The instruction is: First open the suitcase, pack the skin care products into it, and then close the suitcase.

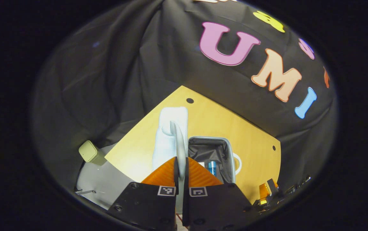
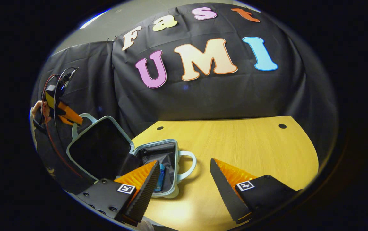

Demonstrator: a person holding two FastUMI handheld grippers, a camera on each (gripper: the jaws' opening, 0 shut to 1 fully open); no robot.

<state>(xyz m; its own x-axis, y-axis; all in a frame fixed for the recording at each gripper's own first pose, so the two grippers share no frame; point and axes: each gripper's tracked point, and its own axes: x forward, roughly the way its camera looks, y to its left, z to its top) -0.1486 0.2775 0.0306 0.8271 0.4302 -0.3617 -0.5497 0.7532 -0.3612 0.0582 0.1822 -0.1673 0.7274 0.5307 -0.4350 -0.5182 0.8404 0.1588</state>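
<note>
Left gripper view: my left gripper (image 1: 180,175) is clenched on the lid handle (image 1: 180,144) of the suitcase (image 1: 232,154). The pale loop runs up from between my two orange fingers (image 1: 163,175), both of which press on it. The white lid (image 1: 167,134) stands straight ahead of the jaws, seen nearly edge-on. Just to the right of my fingers lies the open tray of the suitcase with its dark lining, and in it, close beside my right-hand finger, a blue skin care tube (image 1: 212,167). The case sits on the yellow table (image 1: 254,141). Off to the far right, low down, part of the other gripper (image 1: 267,191) shows.

In the right gripper view, my right gripper (image 2: 184,175) is released, fingers spread wide and holding nothing, with bare table between them. The suitcase lies ahead and to the left of these jaws: its tray sits just behind my left-hand finger (image 2: 142,179), the blue tube peeping out beside that finger's tip, and the tray's own handle (image 2: 188,163) points toward the gap. The lid (image 2: 98,147) is tilted up beyond it, its handle held by the left gripper (image 2: 66,114) far off to the left.
</note>
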